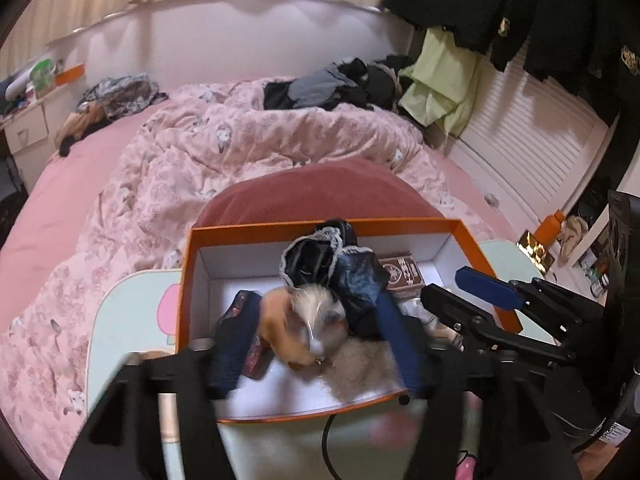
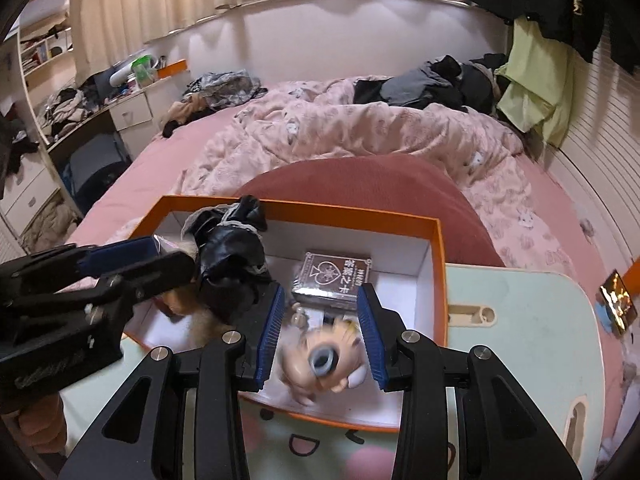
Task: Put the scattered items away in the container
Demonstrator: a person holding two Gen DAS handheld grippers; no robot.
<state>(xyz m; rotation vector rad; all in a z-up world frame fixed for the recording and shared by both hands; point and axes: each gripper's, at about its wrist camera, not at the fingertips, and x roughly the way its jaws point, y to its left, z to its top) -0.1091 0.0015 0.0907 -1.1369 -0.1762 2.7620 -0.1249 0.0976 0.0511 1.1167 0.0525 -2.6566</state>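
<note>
- Left wrist view: orange box (image 1: 472, 236) sits on a pale lap table (image 1: 120, 304) at the bed's edge, and it is already well filled.
- Inside: black fabric bundle (image 1: 332, 264) with grey trim, draped over the far wall; fluffy orange-and-white toy (image 1: 304, 320); pale fur piece (image 1: 360, 364); dark flat packet (image 1: 256, 344); brown card box (image 1: 400, 272).
- Left gripper (image 1: 316, 344): fingers spread fairly wide, either side of the fluffy toy, pads not pressing it. Reads as the toy let go inside the box. Frame is motion-blurred, so contact is a judgement.
- Right gripper (image 2: 320, 344): fingers part-closed with a small figurine (image 2: 324, 364) between the blue pads, over the near edge of the box. Blurred; the pads look close on both sides, so I judge it held, not yet dropped.
- Progress: most items look stowed. Left to do: release the figurine into the box. Table around the box shows nothing loose except a shiny gold item (image 2: 618, 300) at its far right edge; cannot tell whether it belongs to the task.
- Clothes on the bed (image 2: 168, 160) look like room clutter, probably out of scope.
- Writing: card box (image 2: 332, 280) carries a spade emblem and a line of CJK characters in white on brown; too small to read reliably.
- Lap table print is a cartoon face, no text. No brand legible on the orange box.
</note>
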